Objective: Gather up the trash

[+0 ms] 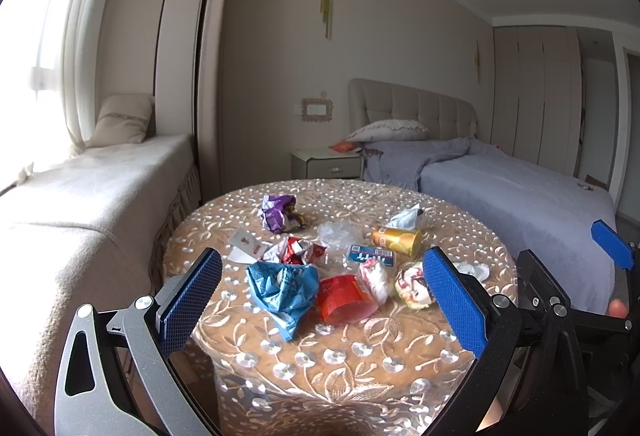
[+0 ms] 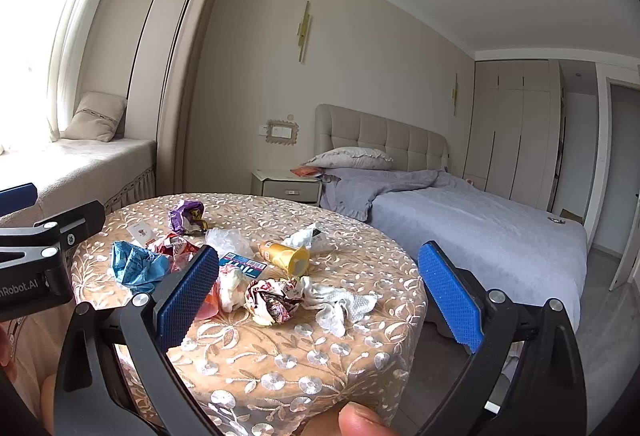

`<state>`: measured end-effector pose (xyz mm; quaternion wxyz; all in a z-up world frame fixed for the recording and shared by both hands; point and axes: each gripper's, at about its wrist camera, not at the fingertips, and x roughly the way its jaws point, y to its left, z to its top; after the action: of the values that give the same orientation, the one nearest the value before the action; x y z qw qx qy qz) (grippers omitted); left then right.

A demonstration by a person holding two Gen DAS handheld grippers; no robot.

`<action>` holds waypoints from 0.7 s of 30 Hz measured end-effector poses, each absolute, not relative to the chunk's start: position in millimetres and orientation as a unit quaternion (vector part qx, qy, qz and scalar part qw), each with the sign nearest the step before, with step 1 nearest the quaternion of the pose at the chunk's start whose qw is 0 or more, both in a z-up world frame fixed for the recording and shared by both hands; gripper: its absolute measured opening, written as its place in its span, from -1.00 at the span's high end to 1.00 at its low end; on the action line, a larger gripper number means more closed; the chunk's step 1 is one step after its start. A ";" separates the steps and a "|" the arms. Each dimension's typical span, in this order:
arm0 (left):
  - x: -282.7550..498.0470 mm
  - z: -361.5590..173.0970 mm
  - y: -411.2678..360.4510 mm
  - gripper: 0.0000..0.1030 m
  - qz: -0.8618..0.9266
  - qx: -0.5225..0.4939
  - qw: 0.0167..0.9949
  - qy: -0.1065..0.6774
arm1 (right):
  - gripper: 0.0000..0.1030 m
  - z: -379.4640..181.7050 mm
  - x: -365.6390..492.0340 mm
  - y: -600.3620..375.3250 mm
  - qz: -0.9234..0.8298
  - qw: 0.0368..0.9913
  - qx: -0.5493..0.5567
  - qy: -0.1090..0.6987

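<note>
Left claw point(image 1: 322, 300) and right claw point(image 2: 318, 298): both spread apart, empty, above littered worktop point(image 1: 360, 360). Risk: blue bag point(image 1: 282, 286) overlaps red cup point(image 1: 346, 298), so a grab may drag both

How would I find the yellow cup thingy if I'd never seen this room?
Look at the round table with the flowery lace cloth, beside the bed. Among the trash, toward the bed side, lies the yellow cup on its side, a white tissue behind it. It's the only yellow thing there.
</note>
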<state>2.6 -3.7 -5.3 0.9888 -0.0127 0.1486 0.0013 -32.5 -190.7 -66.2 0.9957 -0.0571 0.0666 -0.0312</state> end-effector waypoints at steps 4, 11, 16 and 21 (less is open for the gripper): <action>3.2 -6.9 -4.2 -0.91 0.000 -0.011 0.989 0.150 | -0.92 -67.3 -29.7 -191.3 -0.030 0.996 -0.055 0.069; 12.7 -15.3 -2.2 -0.91 0.002 -0.012 0.988 0.156 | -0.92 -73.4 -11.6 -195.1 -0.023 0.995 -0.050 0.079; 31.7 -31.5 0.4 -0.91 0.007 -0.004 0.986 0.165 | -0.92 -84.2 14.8 -196.0 -0.012 0.994 -0.057 0.095; 62.1 -50.4 5.5 -0.91 0.015 0.006 0.982 0.188 | -0.92 -100.1 45.4 -194.7 0.014 0.989 -0.090 0.120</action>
<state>62.1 5.5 -50.4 0.9820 0.0061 0.1880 0.0146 45.4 -194.7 -100.1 0.9886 -0.0899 0.1203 0.0136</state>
